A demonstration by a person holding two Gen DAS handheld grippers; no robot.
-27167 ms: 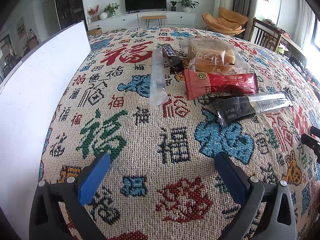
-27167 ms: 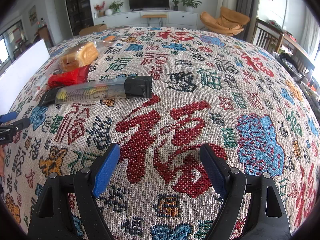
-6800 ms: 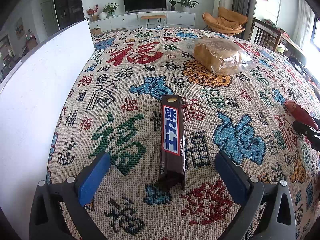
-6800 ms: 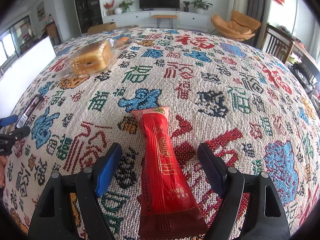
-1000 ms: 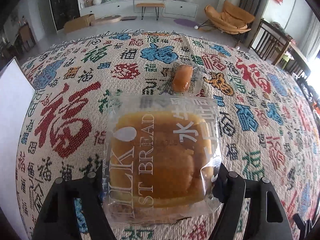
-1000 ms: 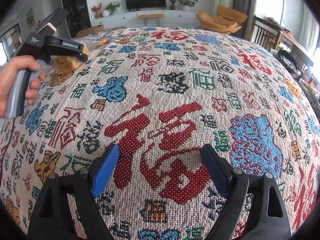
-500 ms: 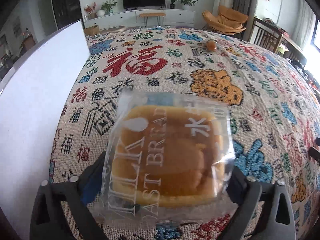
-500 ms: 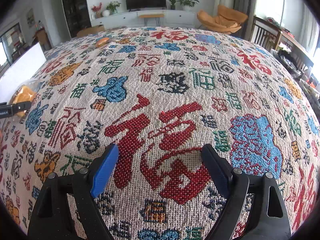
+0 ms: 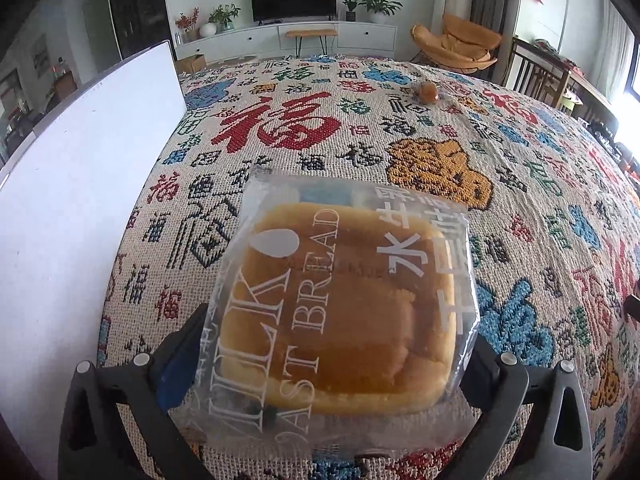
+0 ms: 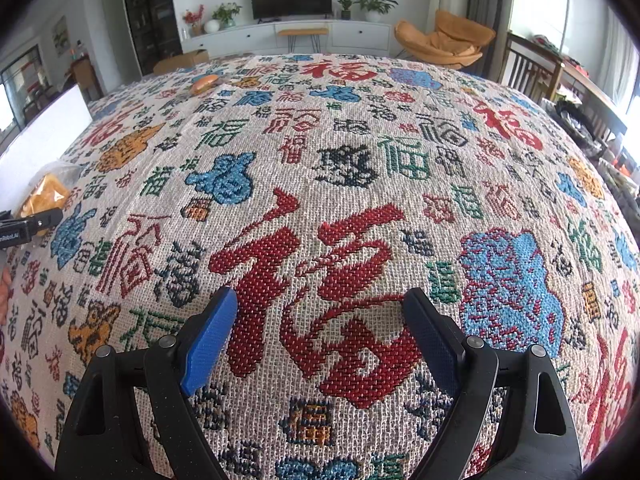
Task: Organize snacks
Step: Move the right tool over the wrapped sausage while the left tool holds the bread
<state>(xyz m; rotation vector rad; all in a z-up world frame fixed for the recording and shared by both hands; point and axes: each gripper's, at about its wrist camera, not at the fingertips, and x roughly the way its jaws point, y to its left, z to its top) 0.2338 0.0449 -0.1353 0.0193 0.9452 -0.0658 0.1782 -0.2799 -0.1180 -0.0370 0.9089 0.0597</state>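
Note:
My left gripper [image 9: 332, 344] is shut on a clear bag of milk toast bread [image 9: 344, 304], held just above the patterned tablecloth [image 9: 440, 168] near the white board. The bag hides most of both fingers. A small wrapped bun [image 9: 427, 90] lies far back on the cloth; it also shows in the right wrist view [image 10: 204, 81]. My right gripper [image 10: 324, 332] is open and empty over a big red character. In the right wrist view the bread bag [image 10: 46, 196] and the left gripper [image 10: 28, 222] show at the far left.
A tall white board [image 9: 80, 184] stands along the table's left edge. Chairs [image 9: 536, 76] stand beyond the table's right side. A TV cabinet [image 10: 292, 36] lies far behind.
The left gripper has carried the bread bag back from the far part of the table toward the near left, beside the white board. The right gripper has not moved.

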